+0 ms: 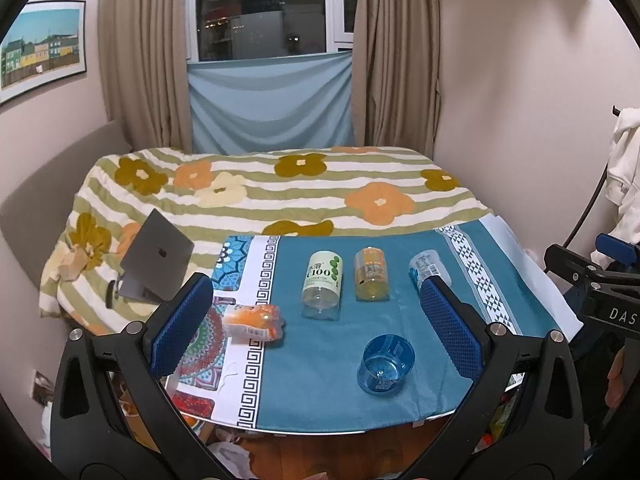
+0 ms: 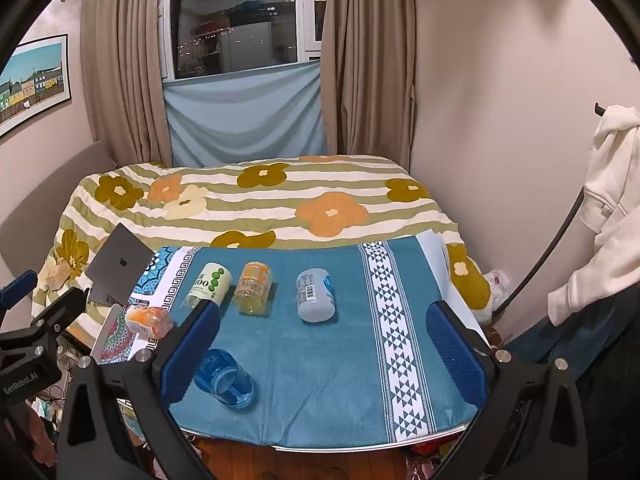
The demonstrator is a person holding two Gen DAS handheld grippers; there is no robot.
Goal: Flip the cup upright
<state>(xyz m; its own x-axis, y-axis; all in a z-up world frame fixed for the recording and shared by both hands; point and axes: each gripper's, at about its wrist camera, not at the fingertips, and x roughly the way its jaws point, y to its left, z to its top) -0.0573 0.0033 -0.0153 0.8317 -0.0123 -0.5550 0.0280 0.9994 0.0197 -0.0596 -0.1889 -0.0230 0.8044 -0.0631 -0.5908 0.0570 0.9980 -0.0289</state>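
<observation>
A clear blue plastic cup (image 1: pixel 386 363) lies on its side on the teal cloth near the table's front edge, its mouth toward me. It also shows in the right wrist view (image 2: pixel 225 378), low left, beside that gripper's left finger. My left gripper (image 1: pixel 318 322) is open and empty, held above the table's front with the cup between and just below its fingers. My right gripper (image 2: pixel 324 350) is open and empty, over the front right of the cloth, the cup to its left.
Three bottles lie in a row further back: green-label (image 1: pixel 322 282), orange (image 1: pixel 371 274), white (image 2: pixel 315 294). An orange packet (image 1: pixel 252 320) lies at left. A laptop (image 1: pixel 154 258) leans on the flowered bed (image 1: pixel 280 188) behind the table (image 1: pixel 320 432).
</observation>
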